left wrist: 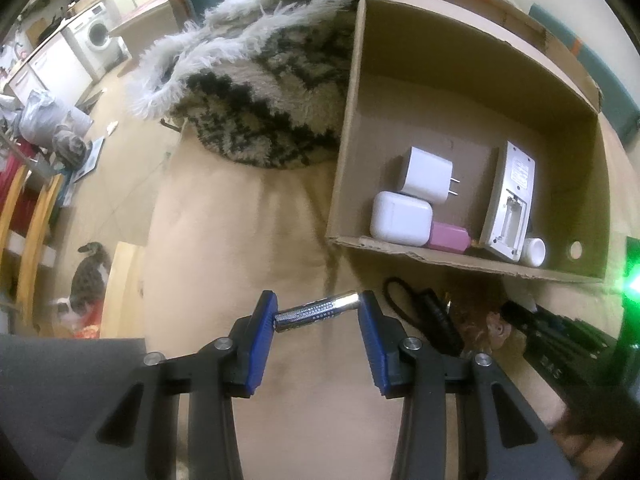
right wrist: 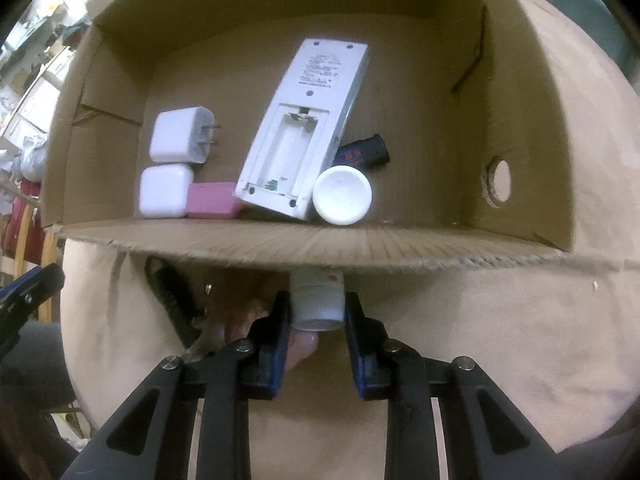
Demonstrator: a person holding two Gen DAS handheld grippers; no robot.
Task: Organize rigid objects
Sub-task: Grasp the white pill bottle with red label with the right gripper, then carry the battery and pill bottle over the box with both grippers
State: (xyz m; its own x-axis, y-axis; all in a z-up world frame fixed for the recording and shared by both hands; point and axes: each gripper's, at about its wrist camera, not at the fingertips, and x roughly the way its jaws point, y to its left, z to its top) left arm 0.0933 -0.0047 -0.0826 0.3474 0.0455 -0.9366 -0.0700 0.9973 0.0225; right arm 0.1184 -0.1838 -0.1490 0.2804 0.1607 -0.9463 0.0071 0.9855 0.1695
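Right wrist view showed the brown cardboard box point(right wrist: 280, 240) already holding several items (white remote point(right wrist: 296, 128) included); outside it, right gripper point(right wrist: 317, 314) pinched a small white bottle point(right wrist: 318, 300), left gripper point(left wrist: 318, 312) a silver battery point(left wrist: 316, 312)

We see our left gripper point(left wrist: 318, 314) and right gripper point(right wrist: 317, 312) built alike: matte black angular arms with triangular cut-outs, round silver screws at the joints, and flat blue pads lining each finger.
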